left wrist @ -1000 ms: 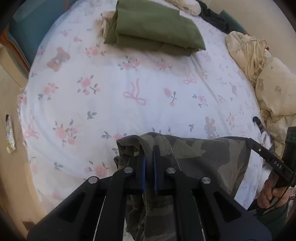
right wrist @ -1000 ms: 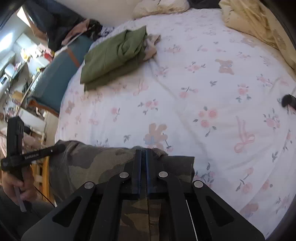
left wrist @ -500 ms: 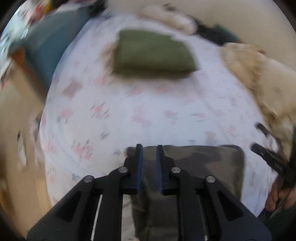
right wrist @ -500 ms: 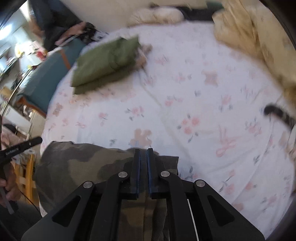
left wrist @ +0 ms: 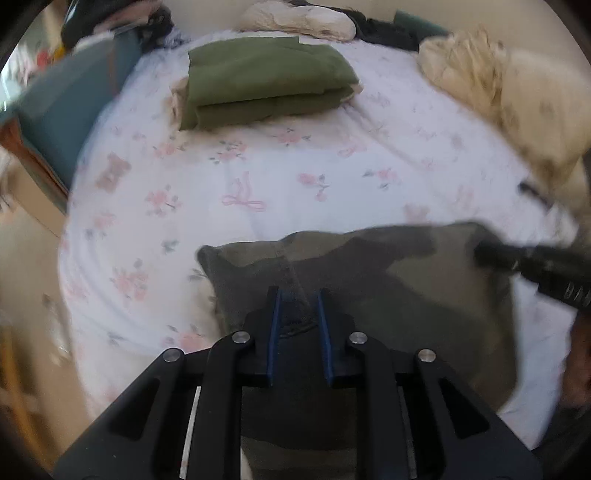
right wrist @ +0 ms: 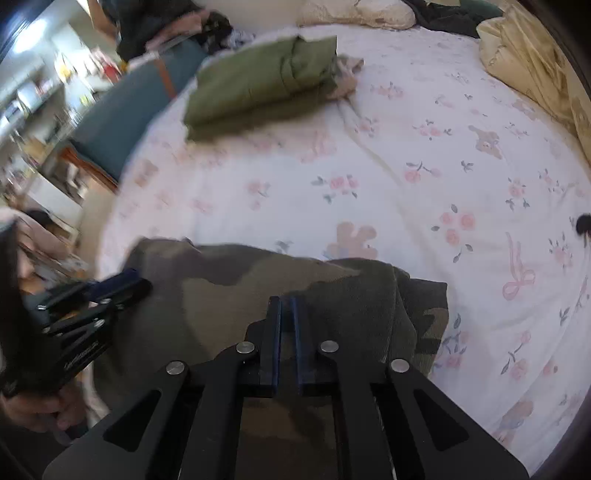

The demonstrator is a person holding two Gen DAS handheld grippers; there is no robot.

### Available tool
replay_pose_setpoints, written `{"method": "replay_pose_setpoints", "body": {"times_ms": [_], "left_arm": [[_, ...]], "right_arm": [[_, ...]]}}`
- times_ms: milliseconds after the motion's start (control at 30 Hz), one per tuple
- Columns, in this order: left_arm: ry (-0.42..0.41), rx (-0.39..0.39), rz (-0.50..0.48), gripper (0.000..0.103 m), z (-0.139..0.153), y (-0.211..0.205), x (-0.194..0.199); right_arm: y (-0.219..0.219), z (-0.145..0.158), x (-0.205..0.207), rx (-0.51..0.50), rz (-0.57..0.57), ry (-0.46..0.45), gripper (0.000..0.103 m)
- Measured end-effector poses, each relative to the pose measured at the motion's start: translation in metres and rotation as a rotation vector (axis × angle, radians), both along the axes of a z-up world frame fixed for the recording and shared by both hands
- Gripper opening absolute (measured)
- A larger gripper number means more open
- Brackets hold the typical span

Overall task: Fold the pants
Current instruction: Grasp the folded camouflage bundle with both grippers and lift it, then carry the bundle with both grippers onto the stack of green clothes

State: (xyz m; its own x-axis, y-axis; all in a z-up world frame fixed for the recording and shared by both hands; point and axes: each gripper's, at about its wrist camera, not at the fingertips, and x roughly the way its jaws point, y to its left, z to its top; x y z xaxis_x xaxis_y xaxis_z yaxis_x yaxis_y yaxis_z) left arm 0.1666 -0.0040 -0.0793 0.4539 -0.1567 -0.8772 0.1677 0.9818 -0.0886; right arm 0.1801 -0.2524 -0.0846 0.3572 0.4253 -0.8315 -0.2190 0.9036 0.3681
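Observation:
The camouflage pants (left wrist: pixel 406 280) lie folded in a wide band across the near edge of the flowered bed sheet (left wrist: pixel 295 177). My left gripper (left wrist: pixel 297 291) stands over their left end, its jaws slightly apart, with a loose ridge of fabric between the blue pads. My right gripper (right wrist: pixel 287 299) is over the right end of the pants (right wrist: pixel 258 288), its jaws almost together and pinching the cloth. Each gripper shows in the other's view: the right gripper (left wrist: pixel 517 258) at the pants' far corner, the left gripper (right wrist: pixel 122 284) held by a hand.
A folded olive-green garment (left wrist: pixel 266 81) lies at the far side of the bed, over a beige cloth. A cream duvet (left wrist: pixel 517 92) is bunched on the right, a pillow (left wrist: pixel 295 20) at the head, and a teal chair (left wrist: pixel 74 103) beside the bed's left edge.
Both grippers moved forward over the bed and the pants went from hanging bunched to lying flat on the sheet. The left jaws, shut on the cloth a second ago, have parted.

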Motion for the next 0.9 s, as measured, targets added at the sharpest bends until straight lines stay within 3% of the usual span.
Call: {"method": "replay_pose_setpoints", "body": {"times_ms": [67, 133, 200, 233, 300, 400, 467, 567, 600, 633, 700, 767, 900], "left_arm": [[-0.015, -0.038, -0.048, 0.015, 0.002, -0.008, -0.003], [-0.020, 0.003, -0.097, 0.014, -0.006, -0.024, -0.009], [-0.005, 0.081, -0.127, 0.014, -0.019, -0.034, -0.007], [0.020, 0.082, -0.124, 0.014, -0.024, -0.035, -0.003], [0.087, 0.033, -0.104, 0.015, -0.038, -0.028, 0.012], [0.088, 0.065, -0.131, 0.015, -0.035, -0.034, 0.012], [0.094, 0.000, -0.098, 0.016, -0.020, -0.026, 0.010], [0.104, -0.207, 0.003, 0.030, 0.003, 0.008, 0.007], [0.105, -0.239, 0.024, 0.032, 0.006, 0.017, 0.006], [0.105, -0.216, 0.069, 0.056, 0.009, 0.028, 0.003], [0.066, -0.173, 0.147, 0.087, 0.013, 0.045, 0.000], [0.053, -0.204, 0.201, 0.090, 0.009, 0.063, -0.003], [0.270, -0.274, 0.191, 0.096, -0.039, 0.071, 0.001]], "right_arm": [[0.004, -0.001, -0.004, 0.032, 0.030, 0.026, 0.007], [0.016, -0.014, -0.004, 0.025, 0.064, 0.077, 0.007], [0.027, -0.023, -0.003, -0.037, 0.061, 0.072, 0.006], [0.032, -0.027, -0.001, -0.055, 0.056, 0.071, 0.006], [0.036, -0.038, 0.004, -0.075, 0.038, 0.088, 0.003], [0.035, -0.040, 0.004, -0.083, 0.053, 0.088, 0.003], [0.023, -0.033, 0.003, -0.008, 0.050, 0.107, 0.004], [-0.017, -0.015, 0.003, 0.124, -0.022, 0.113, 0.040], [-0.036, -0.009, 0.002, 0.149, -0.079, 0.094, 0.072], [-0.055, -0.007, -0.001, 0.179, -0.149, 0.079, 0.086], [-0.086, -0.015, -0.003, 0.241, -0.261, 0.109, 0.087], [-0.098, -0.039, -0.003, 0.277, -0.302, 0.211, 0.087], [-0.086, -0.095, -0.003, 0.394, -0.260, 0.405, 0.087]]}}
